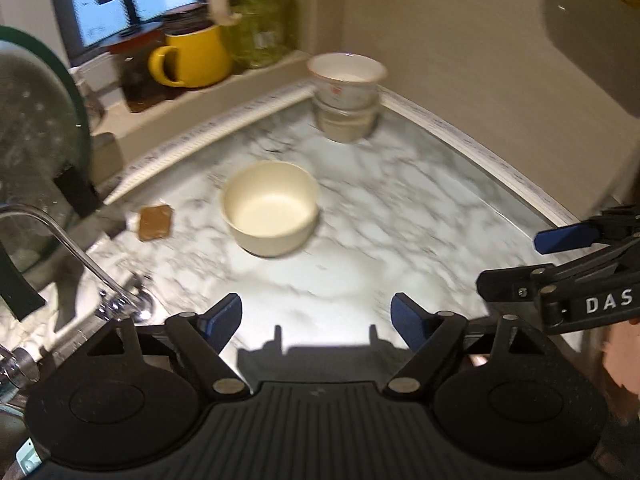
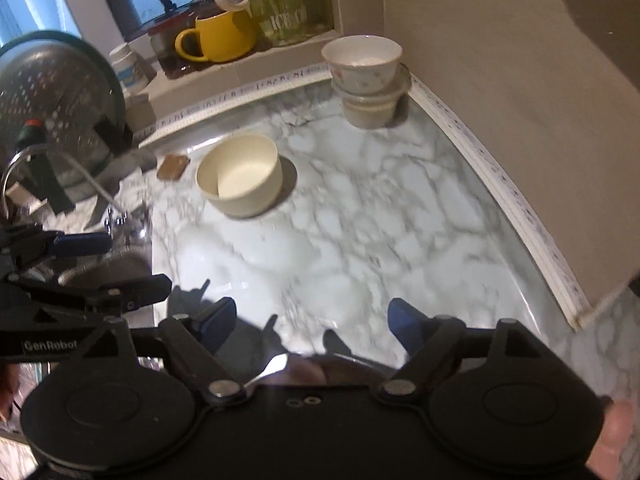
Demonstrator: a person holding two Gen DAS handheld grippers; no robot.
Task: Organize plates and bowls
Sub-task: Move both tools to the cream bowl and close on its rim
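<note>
On the marble counter (image 1: 400,220), a cream bowl (image 1: 270,208) stands alone and upright, near the middle. A stack of bowls (image 1: 346,96) waits in the far corner against the wall, well apart from it. The top bowl of this stack is white with a small flower pattern.

Both tools are empty. The left gripper (image 1: 316,320) has its blue pads spread wide, with only bare counter between them. The right gripper (image 2: 310,322) is spread wide as well and holds nothing. I judge that the lone bowl is the next piece to join the stack, though I cannot be sure.

Some things could go wrong from here. The cream bowl has a smooth, steep wall, so pads that close on only one side of the rim may let it slip or tip. The stack in the corner already looks a little uneven, and a bowl set down off centre could make it lean or fall. A thin faucet (image 1: 80,252) and a big colander (image 1: 36,128) stand just to the left, and a careless swing of the left tool could strike them.

Only the right wrist view shows something shiny, like a spoon handle (image 2: 268,368), under the tool, and a white jar (image 2: 128,68) on the sill. Only the left wrist view shows a little of the person's hand (image 1: 622,356) behind the other tool. A yellow mug (image 2: 224,36) appears in both.
</note>
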